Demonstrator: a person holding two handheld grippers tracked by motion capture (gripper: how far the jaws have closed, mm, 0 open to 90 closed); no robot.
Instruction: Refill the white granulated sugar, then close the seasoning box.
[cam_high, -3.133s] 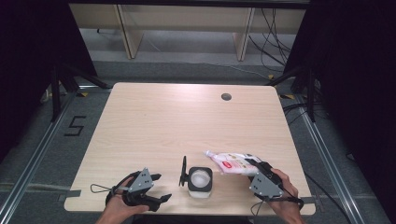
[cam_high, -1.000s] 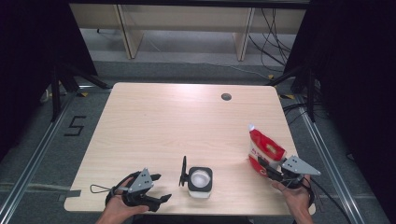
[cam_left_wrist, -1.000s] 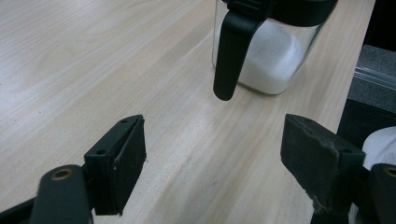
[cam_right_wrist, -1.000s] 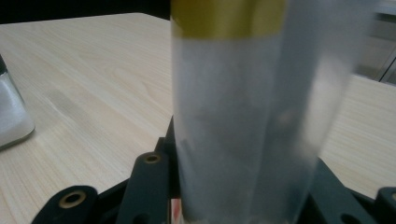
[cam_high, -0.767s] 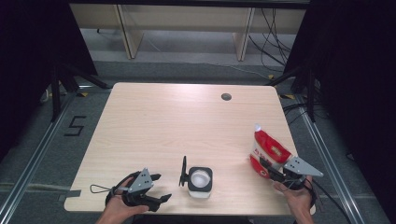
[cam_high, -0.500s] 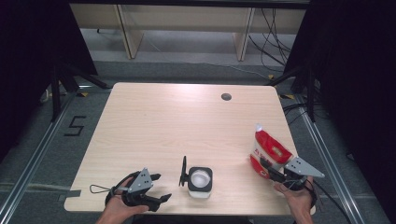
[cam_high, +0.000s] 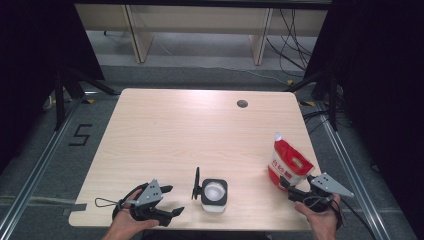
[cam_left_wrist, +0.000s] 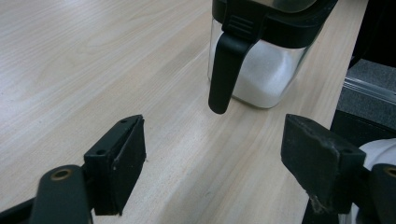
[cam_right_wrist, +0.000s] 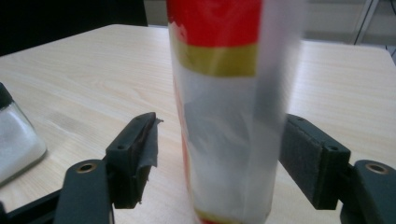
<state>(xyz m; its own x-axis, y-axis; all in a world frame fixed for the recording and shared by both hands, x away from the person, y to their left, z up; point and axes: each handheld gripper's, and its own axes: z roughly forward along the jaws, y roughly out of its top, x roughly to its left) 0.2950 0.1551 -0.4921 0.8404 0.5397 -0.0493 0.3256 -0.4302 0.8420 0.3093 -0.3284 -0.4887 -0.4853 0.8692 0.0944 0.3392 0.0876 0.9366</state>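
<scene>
The red and white pouch (cam_high: 290, 164) stands upright near the right front corner of the worktop (cam_high: 165, 135), just ahead of the right gripper (cam_high: 296, 190), whose jaws have just been opening and now stand spread to either side of the bag's lower half without pressing it, as the right gripper view shows with the pouch (cam_right_wrist: 229, 107) between the pads and a gap on the left side. It looks like a soft film bag, part clear and part printed, filled with something loose and pale, so it will likely be moderately heavy for its size, slack in the walls, and a little slippery; a squeeze low on the body would dent it, and its narrow base makes it easy to tip. The firmer hold is probably across the flat faces at mid-height or by the sealed top edge, though the top seal is blurred here. To its left, near the front edge, sits a glass jar (cam_high: 214, 195) with a black lid and handle, holding white grains, rigid and breakable. The left gripper (cam_high: 167, 201) rests beside it with jaws spread and nothing between them. The pale wood-grain worktop is smooth and level, with a small round grommet (cam_high: 242, 104) toward the back; around it are dark curtains, floor rails and trailing cables
</scene>
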